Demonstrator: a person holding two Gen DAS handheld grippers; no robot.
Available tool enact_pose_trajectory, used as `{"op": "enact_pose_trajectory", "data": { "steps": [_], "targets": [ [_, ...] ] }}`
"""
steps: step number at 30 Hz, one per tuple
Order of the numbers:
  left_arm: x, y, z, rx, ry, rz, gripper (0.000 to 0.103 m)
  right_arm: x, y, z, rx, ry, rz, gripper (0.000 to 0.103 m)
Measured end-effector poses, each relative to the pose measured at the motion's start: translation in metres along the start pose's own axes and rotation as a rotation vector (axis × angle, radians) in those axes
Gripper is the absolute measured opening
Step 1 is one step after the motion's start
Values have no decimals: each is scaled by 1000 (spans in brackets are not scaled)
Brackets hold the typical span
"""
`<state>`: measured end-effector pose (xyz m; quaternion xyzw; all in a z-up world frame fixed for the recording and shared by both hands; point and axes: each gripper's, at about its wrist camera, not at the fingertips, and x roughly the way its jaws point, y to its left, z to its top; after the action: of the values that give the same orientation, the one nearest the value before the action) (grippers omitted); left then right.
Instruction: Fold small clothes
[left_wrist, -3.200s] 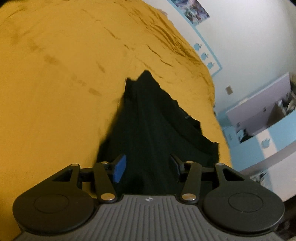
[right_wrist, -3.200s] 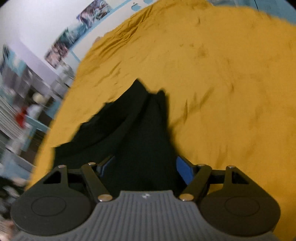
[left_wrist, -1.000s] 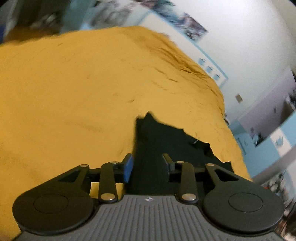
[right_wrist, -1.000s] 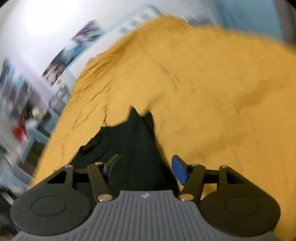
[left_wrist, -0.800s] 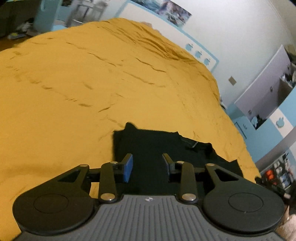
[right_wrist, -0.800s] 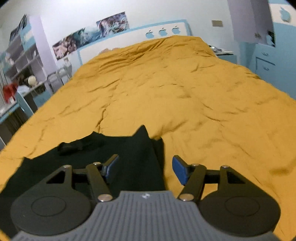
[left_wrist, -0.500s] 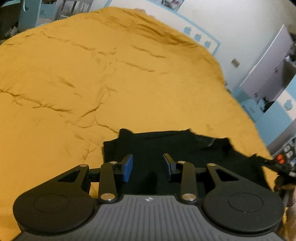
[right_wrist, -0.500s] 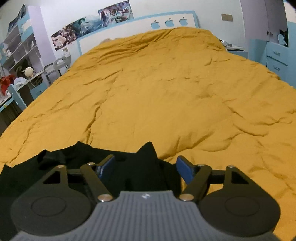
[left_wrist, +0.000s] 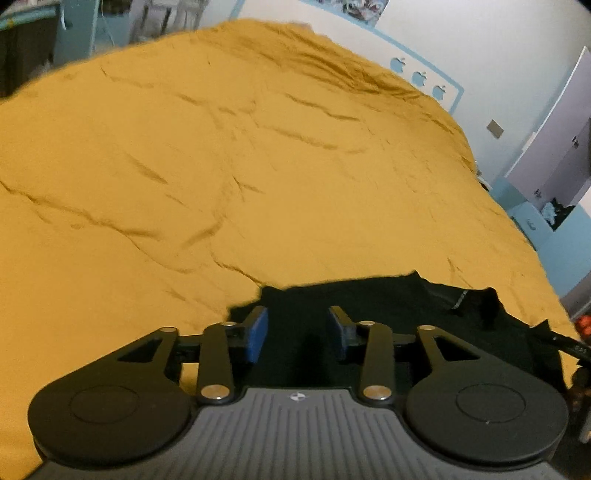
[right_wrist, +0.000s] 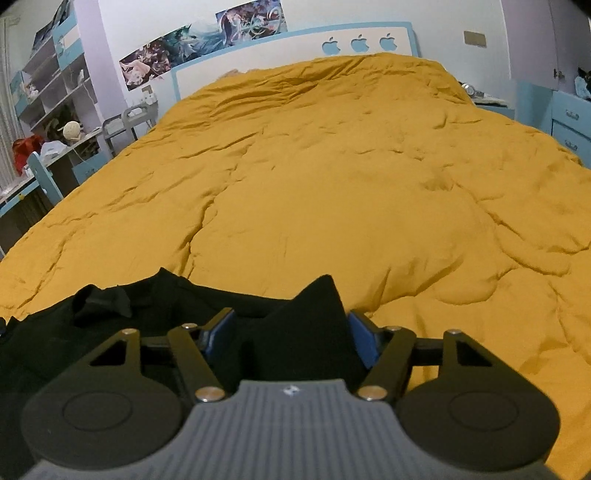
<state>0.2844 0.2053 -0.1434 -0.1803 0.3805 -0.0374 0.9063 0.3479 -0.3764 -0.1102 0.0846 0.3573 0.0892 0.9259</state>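
1. Black garment (left_wrist: 388, 306) lies spread on the near edge of my view, on the yellow bed cover (right_wrist: 351, 192).
2. Left tool (left_wrist: 298, 330): jaws just widened, cloth below, pads clear of it.
3. Right tool (right_wrist: 291, 332): jaws just narrowed, parted around a raised fold; no grip that I can see.

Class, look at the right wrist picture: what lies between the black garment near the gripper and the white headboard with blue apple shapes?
Only the wrinkled mustard-yellow bedspread lies between the black garment and the white headboard; the right wrist view shows nothing resting on that stretch.
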Motion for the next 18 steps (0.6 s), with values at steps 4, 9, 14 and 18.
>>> {"op": "enact_pose_trajectory", "data": {
  "steps": [4,9,14,18],
  "targets": [
    [1,9,3,-16,9,45,57,3,-2,-1,6,16,-10,64],
    [14,13,3,-109,43,0,57,6,0,-2,1,25,-17,64],
    [17,10,0,-98,54,-24,23,5,2,0,-13,6,-19,65],
    [-1,7,-3,-94,-51,-27,4,4,5,0,-37,-19,-39,34]
  ]
}}
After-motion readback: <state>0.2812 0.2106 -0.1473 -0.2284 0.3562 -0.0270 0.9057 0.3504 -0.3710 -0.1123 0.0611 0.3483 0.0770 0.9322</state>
